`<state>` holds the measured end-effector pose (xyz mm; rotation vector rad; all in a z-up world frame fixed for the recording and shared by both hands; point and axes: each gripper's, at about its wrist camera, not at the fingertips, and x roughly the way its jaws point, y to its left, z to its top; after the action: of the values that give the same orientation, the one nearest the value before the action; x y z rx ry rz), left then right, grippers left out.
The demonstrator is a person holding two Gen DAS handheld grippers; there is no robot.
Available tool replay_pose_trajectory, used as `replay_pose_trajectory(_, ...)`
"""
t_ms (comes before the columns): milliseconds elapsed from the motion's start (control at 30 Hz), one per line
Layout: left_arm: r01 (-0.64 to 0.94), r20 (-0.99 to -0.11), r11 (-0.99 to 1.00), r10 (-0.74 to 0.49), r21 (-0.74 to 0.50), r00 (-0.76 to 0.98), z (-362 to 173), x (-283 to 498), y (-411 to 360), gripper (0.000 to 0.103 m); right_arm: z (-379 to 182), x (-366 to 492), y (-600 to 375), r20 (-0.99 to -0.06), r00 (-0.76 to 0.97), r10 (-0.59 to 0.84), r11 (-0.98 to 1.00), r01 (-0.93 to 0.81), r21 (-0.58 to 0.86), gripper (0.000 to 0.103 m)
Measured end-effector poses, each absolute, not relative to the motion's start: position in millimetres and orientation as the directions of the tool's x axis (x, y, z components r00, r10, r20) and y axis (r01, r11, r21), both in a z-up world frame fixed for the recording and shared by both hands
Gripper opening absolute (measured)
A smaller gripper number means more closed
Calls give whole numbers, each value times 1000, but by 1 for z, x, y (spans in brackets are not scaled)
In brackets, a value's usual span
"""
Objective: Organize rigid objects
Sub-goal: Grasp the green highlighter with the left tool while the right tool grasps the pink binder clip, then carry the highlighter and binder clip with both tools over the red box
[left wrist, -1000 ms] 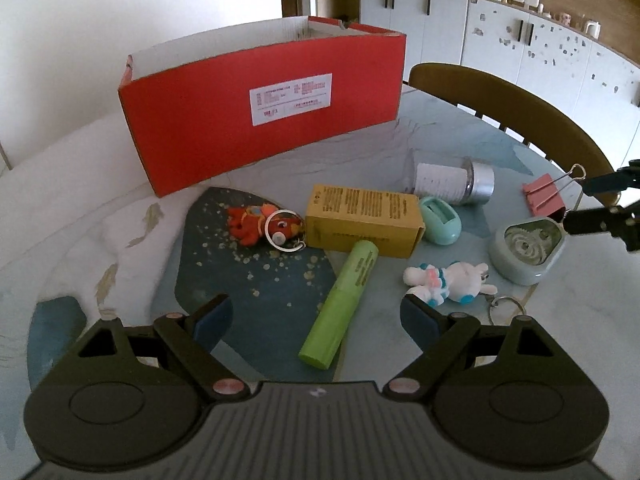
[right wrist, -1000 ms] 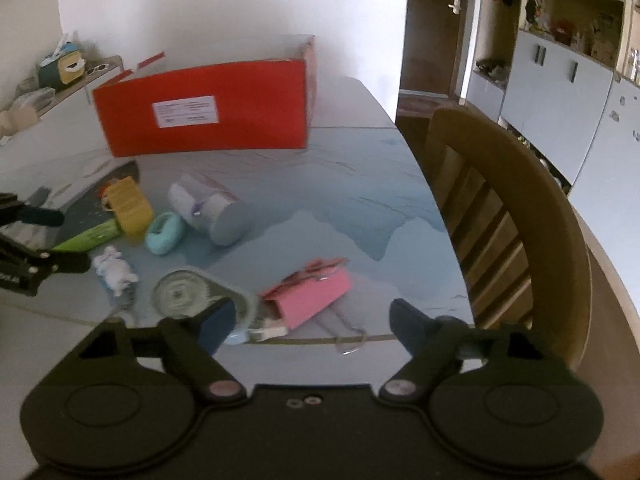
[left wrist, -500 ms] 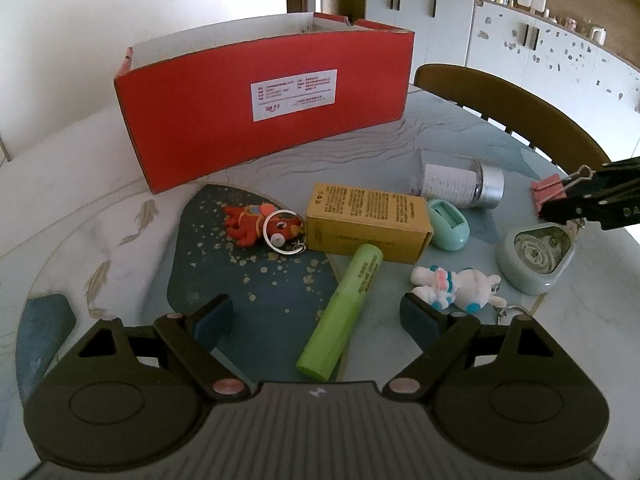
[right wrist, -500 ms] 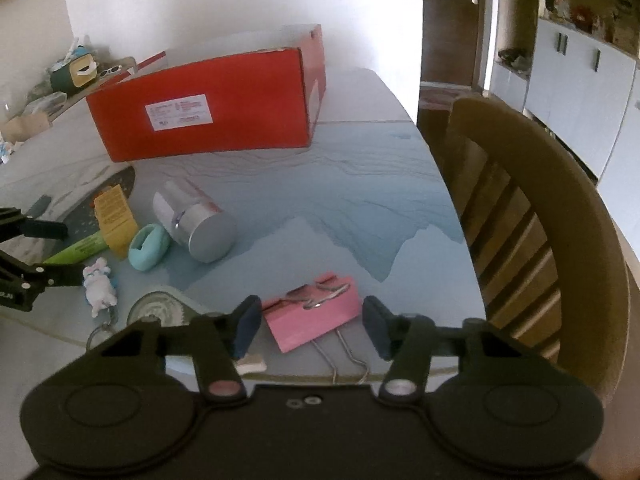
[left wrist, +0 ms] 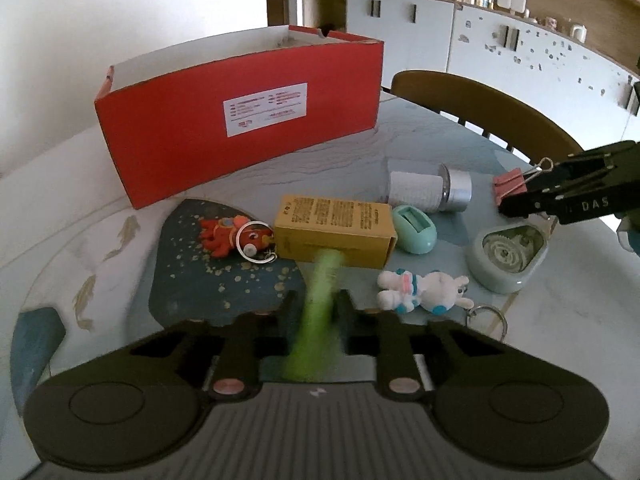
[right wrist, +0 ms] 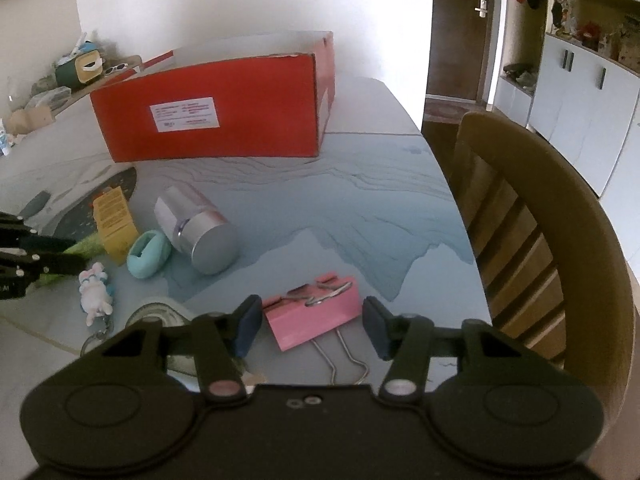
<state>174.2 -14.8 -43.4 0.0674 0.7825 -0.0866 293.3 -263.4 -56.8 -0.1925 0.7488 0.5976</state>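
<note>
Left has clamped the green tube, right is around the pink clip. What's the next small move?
Probably lift the left gripper straight up: its jaws are shut on the green tube, whose far end lies against the yellow box. Then head for the red box.

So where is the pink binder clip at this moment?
In the right wrist view, the pink binder clip lies on the table between the right gripper fingers, untouched, near the chair.
</note>
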Motion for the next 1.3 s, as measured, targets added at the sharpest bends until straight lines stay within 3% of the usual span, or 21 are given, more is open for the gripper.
replay_pose_trajectory(567,57,-699,998,-30,15,714,-29,171,-4,16,-22,270,-266,-646,642,413,842,-540,2,54)
replay_pose_trajectory(1300,25,-604,998,14,55,797,70,167,8,16,73,247,-220,-543,706,454,827,-560,-38,54)
